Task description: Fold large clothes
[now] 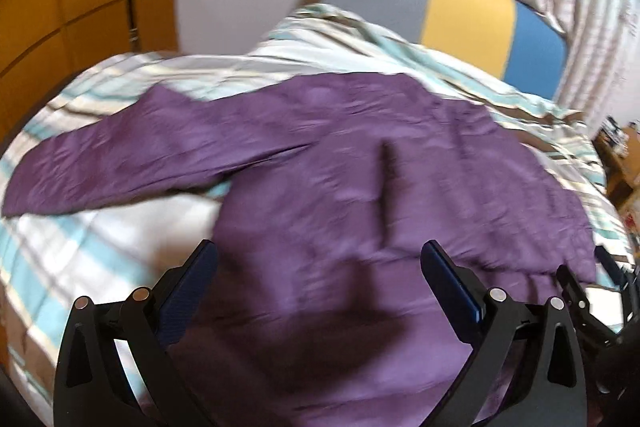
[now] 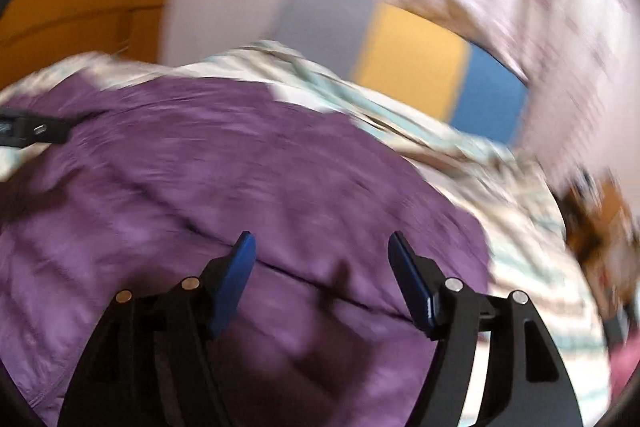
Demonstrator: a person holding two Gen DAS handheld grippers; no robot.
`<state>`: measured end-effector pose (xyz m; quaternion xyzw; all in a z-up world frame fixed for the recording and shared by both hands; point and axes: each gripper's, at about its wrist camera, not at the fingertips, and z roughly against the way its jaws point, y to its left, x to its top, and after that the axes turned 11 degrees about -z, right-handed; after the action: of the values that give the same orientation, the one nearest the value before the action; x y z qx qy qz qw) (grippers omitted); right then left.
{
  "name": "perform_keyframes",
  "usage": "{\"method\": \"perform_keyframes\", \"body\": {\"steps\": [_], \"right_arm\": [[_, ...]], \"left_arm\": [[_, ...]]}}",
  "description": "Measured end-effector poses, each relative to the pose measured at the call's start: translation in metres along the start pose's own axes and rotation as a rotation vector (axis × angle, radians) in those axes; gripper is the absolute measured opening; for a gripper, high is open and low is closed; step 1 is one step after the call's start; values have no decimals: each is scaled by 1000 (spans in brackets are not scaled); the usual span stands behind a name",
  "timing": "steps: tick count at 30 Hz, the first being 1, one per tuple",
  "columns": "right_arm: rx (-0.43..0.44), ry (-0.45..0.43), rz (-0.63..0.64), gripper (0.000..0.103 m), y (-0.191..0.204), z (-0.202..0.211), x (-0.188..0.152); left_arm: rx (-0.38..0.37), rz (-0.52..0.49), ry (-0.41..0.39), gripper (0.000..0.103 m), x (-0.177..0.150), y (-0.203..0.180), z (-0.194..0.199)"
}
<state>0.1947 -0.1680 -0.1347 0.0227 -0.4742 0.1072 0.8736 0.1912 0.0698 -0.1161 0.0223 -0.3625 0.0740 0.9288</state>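
Left wrist view first: my left claw (image 1: 320, 255) hangs spread wide and released, nothing between its blue pads (image 1: 188, 291), just above the near part of the jacket (image 1: 360, 187). The purple jacket lies flat on the striped bed (image 1: 80, 259), body straight ahead of the claw and running away from me toward the headboard (image 1: 460, 11). One sleeve (image 1: 120, 163) stretches out to the left, its long axis crossing my line of sight, its far end well apart from the body. The sleeve root sits ahead and left of my left claw, so I judge this claw the nearer one for bringing that sleeve in over the body. At the right edge I see a bit of the right claw (image 1: 592, 291), beside the jacket's right border.

Right wrist view: heavily blurred, so fine detail is lost. My right claw (image 2: 320, 247) is also released, pads (image 2: 232, 283) apart with only purple cloth showing between and below them; I cannot tell whether they touch it. The jacket fills the left and centre here, and its right edge (image 2: 480, 239) falls just right of the claw, bed showing beyond. A seam runs crosswise just under the tips. The left claw (image 2: 32, 131) shows at the far left edge. I judge the right claw best placed for the right border and the left for the sleeve.
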Motion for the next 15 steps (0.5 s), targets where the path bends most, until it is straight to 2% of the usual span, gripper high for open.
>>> {"method": "perform_keyframes", "body": {"steps": [1,4,6,7,8,9,12,15], "right_arm": [[-40,8,-80,70,-18,-2,0],[-98,17,-258,74,-54,-5,-3],[-101,10,-336,78,-72,-2,-5],[-103,7,-364,78,-78,-1,-7],[-107,3,-405,78,-86,-1,-7],[-112,-1,-446,78,-94,-1,-8],[-105,-23,-539,78,-113,6,-16],[-108,-35,-611,78,-129,25,-22]], "left_arm": [[-12,-14,-1,100,6,-10,-5],[-14,-75,11,85,20,-39,-31],[-18,-86,49,69,25,-50,-52],[-12,-86,65,65,27,-53,-64],[12,-97,82,54,27,-55,-75],[54,-117,96,49,28,-54,-86],[140,-116,48,45,22,-46,-88],[96,-57,35,46,16,-30,-88]]}}
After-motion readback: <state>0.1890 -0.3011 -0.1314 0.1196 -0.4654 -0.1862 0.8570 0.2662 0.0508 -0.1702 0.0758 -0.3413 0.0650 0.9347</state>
